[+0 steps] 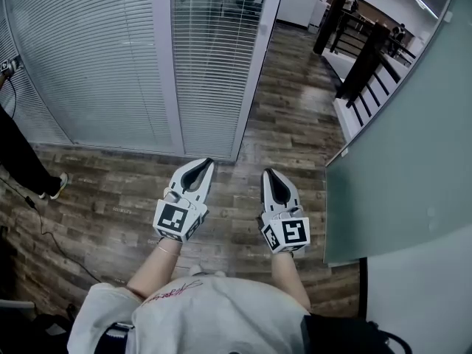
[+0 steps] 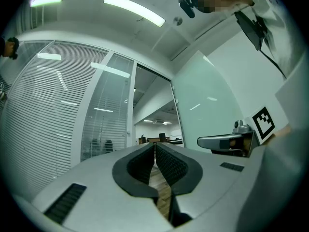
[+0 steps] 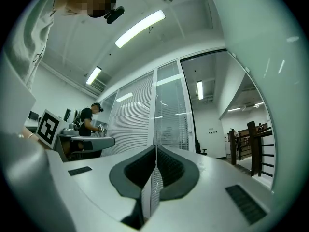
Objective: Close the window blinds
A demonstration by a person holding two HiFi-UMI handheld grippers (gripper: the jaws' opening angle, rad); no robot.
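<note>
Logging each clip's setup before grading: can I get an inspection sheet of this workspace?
Surface: wood-plank floor; no table in view.
Job's things: wide blind, slats look shut; narrow blind, slats open, room visible through them.
Clutter: dark objects at the lower left edge, unidentifiable.
Grippers: left gripper and right gripper both shut, empty, apart from the blinds.
Cables: thin cable trailing across the floor at left.
Surroundings: frosted glass wall, dark railing, bystander's shoe.
</note>
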